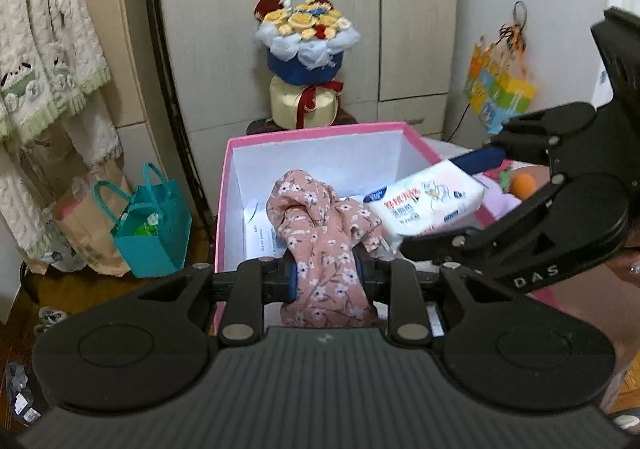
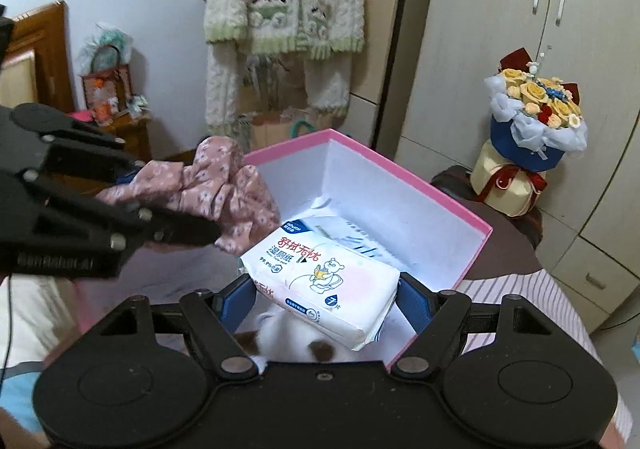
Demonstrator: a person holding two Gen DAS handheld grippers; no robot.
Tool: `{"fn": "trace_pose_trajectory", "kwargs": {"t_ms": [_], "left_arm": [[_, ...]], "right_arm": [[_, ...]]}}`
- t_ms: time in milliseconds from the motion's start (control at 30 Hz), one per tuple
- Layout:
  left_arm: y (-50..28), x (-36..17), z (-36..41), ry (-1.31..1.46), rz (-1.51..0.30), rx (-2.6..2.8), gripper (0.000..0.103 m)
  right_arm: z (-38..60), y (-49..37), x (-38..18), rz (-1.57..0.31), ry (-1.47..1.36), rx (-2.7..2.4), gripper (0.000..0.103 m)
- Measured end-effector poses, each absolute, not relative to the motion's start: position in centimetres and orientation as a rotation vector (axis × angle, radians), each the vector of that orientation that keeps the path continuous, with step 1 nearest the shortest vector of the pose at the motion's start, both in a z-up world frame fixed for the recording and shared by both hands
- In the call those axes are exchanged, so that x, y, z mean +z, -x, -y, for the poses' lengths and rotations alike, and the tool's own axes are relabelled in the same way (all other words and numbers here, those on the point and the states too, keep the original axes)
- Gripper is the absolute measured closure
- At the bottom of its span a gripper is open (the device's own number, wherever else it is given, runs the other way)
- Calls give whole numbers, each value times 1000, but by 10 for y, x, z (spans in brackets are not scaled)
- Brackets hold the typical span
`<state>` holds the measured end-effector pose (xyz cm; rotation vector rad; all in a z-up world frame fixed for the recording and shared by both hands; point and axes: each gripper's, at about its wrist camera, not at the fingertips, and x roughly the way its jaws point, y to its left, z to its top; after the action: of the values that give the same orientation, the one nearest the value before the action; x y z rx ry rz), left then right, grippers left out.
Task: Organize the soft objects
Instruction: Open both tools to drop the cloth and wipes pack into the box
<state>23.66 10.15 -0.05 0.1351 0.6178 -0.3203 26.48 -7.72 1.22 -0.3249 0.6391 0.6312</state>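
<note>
Hovering both loads at the pink box point(image 1: 320, 129), so the drop geometry is what matters: left tool point(image 1: 326, 273) is clamped nearly shut on the floral cloth point(image 1: 320, 225), which bunches up past the pads and hangs over the box's near wall, mostly above the left part of the opening. Right tool point(image 2: 326, 295) grips the wet-wipe pack point(image 2: 320, 281) across its short side, jaws held wide by it, pack's long axis running roughly toward the box's far corner and tilted nose-up. In the right wrist view the pack sits over the near part of the box, above a brown-and-white plush point(image 2: 296, 341) already inside, with papers on the floor beyond. Cloth is just beside the pack, on its left, maybe touching. Judgement: right tool is further over the opening, so releasing the pack first looks cleanest, cloth after
</note>
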Motion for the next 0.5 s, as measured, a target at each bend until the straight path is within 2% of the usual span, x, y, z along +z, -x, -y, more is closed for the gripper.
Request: {"fn": "trace_pose_trajectory", "kwargs": {"t_ms": [167,233,400,500], "left_arm": [[-250,-8,-97,-146,-652,-323,75],[-253,-10,-95,-175,-664,-325,64],[-250,-6,-104,-104,-681,-333,43],[-235,3,-107,-111,-647,-336,40]], "right_arm": [[68,-275,4,-674,357,642,23],[64,-278,-2,-681,382,637,23],[61,-286,-16,-722,346,660,22],[64,-278,-13,-688,349,675,18]]}}
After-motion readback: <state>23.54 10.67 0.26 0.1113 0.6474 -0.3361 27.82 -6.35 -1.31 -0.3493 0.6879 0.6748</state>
